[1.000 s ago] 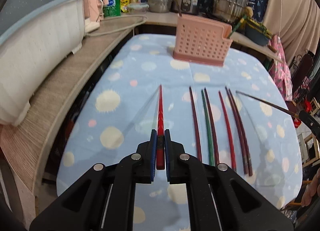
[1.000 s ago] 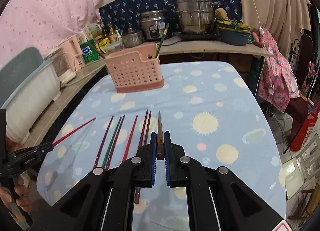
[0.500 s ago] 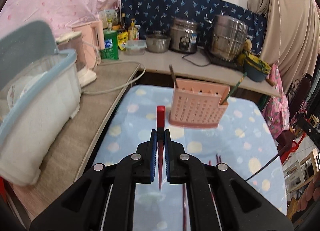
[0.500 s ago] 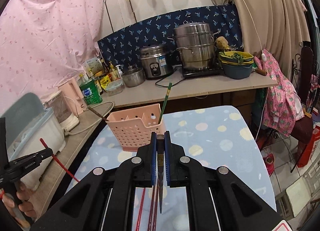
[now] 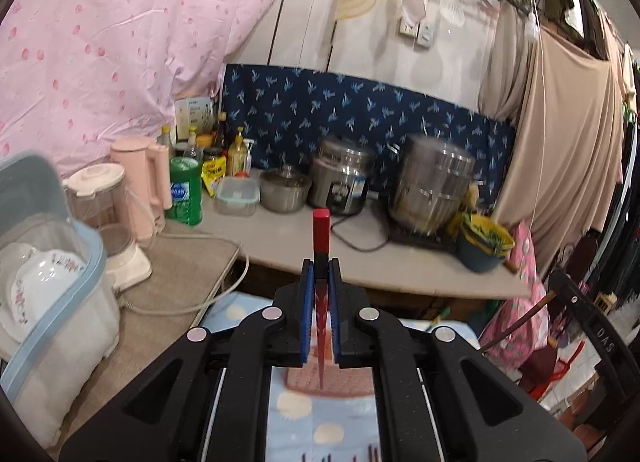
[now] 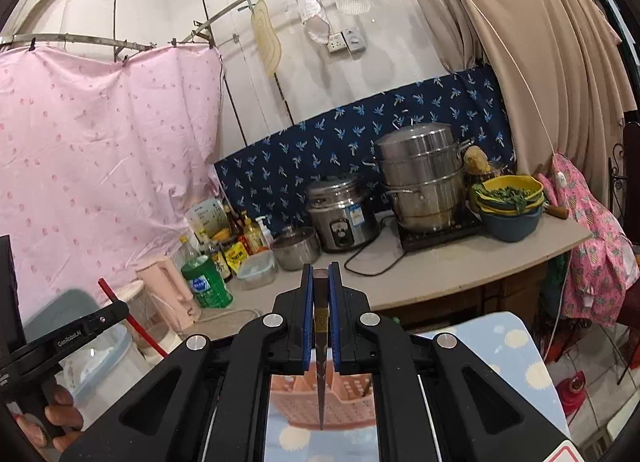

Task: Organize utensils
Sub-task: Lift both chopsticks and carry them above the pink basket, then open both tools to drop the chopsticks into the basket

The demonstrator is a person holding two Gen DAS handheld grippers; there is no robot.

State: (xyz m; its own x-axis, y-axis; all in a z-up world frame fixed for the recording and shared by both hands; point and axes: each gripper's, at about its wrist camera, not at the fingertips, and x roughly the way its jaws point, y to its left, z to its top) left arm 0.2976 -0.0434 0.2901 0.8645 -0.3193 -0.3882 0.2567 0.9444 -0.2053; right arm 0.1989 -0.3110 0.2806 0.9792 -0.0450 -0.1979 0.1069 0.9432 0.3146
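Red chopstick point(image 5: 321, 238) stands upright, pinched between the jaws of the left gripper point(image 5: 321, 282). The right gripper point(image 6: 321, 286) clamps a dark brown chopstick point(image 6: 321, 326), tip down above the pink basket point(image 6: 324, 402) on the table.

The left gripper point(image 6: 86, 328), seen from the right wrist camera, has small white letters on its black arm that look like "GenRobot.AI". The right gripper point(image 5: 600, 342), seen from the left wrist camera, shows "DAS" on its side. The bottle labels are too blurry to read.
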